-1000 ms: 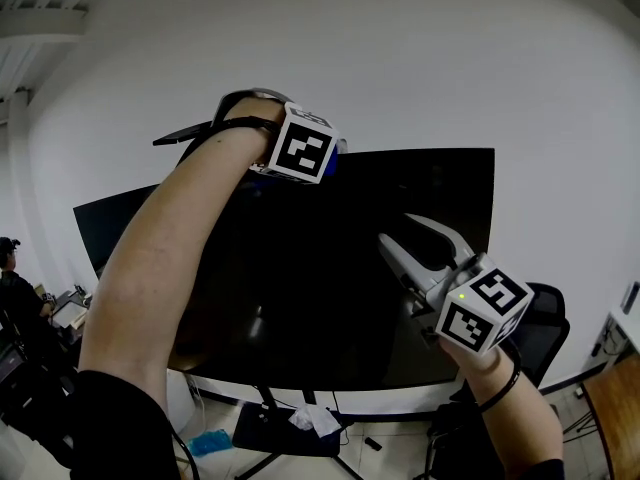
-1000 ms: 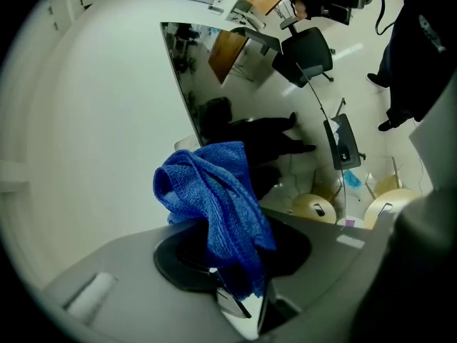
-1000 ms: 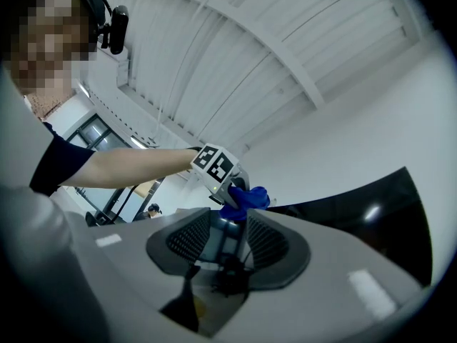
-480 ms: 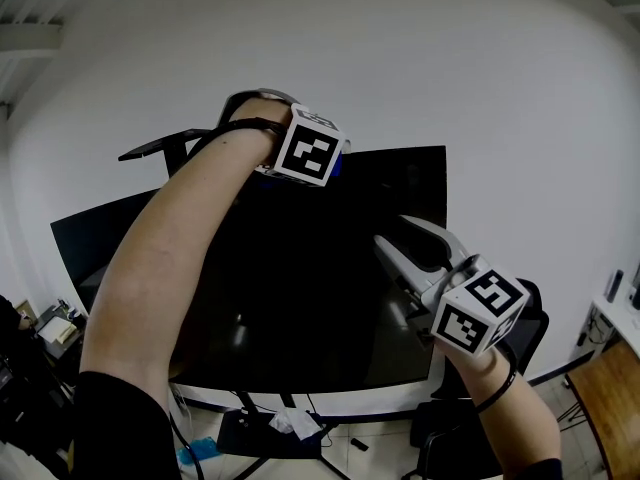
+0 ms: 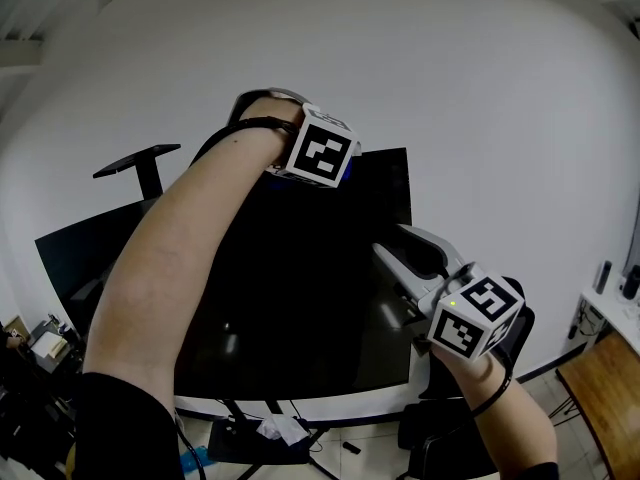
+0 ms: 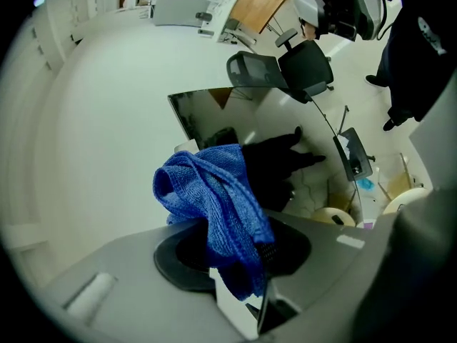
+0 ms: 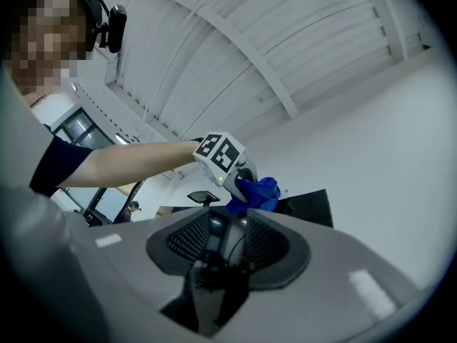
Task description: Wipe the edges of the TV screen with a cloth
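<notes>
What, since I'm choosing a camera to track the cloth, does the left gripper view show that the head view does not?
Left gripper view only: the blue cloth's bunched folds clamped in the left gripper's shut jaws. Head view only: the right gripper, jaws apart and empty, before the TV screen's right part, plus the left forearm. Both: the TV screen's upper corner, the white wall, and some blue cloth, a mere sliver in the head view.

The cloth (image 6: 214, 199) sits at the top edge of the TV screen (image 5: 280, 288), the right hand-held gripper (image 5: 389, 241) lower, before it.
</notes>
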